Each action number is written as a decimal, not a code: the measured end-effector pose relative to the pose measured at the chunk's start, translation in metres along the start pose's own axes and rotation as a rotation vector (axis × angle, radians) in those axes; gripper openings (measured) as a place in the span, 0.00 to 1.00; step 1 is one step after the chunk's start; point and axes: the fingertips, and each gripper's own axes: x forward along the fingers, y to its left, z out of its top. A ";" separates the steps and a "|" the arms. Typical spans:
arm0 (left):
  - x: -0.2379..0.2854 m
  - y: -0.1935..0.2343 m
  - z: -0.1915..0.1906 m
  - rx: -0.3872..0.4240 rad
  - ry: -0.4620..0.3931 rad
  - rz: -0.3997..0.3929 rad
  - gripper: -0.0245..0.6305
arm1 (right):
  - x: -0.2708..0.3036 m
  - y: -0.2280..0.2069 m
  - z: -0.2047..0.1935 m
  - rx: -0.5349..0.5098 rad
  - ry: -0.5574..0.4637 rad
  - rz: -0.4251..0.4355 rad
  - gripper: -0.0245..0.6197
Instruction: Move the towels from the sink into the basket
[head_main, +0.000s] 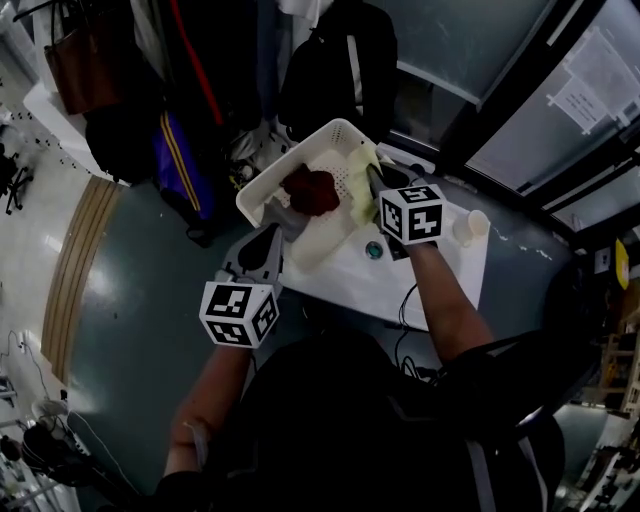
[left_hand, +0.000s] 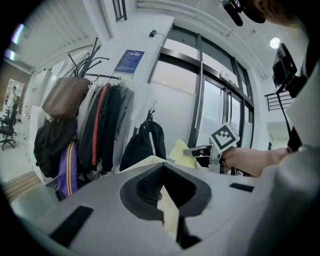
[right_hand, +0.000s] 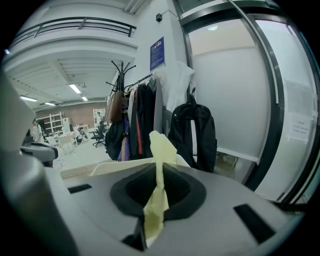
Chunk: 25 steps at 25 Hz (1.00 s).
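Pinching the yellow towel in my right claw, left claw clamping the basket rim; it's soft and light, any fold works.

A black metal coat rack carries dark jackets. A brown leather bag hangs at its left end, a purple yellow-striped bag below. A black backpack hangs at its right, and a blue wall notice sits above.

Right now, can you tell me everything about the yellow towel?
The yellow towel is pale, soft-looking cloth, bunched into a narrow creased strip. The right gripper has its jaws shut on it, and a crumpled end sticks up past them. In the head view it hangs at the right side of the white basket, beside a red towel.
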 end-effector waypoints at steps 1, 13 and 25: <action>0.005 0.002 0.000 0.000 0.003 0.005 0.05 | 0.009 -0.002 0.000 -0.003 0.008 0.006 0.09; 0.051 0.034 -0.010 -0.017 0.081 0.079 0.05 | 0.117 -0.014 -0.026 -0.037 0.142 0.091 0.09; 0.067 0.069 -0.020 -0.066 0.112 0.159 0.05 | 0.203 -0.029 -0.095 -0.079 0.360 0.090 0.09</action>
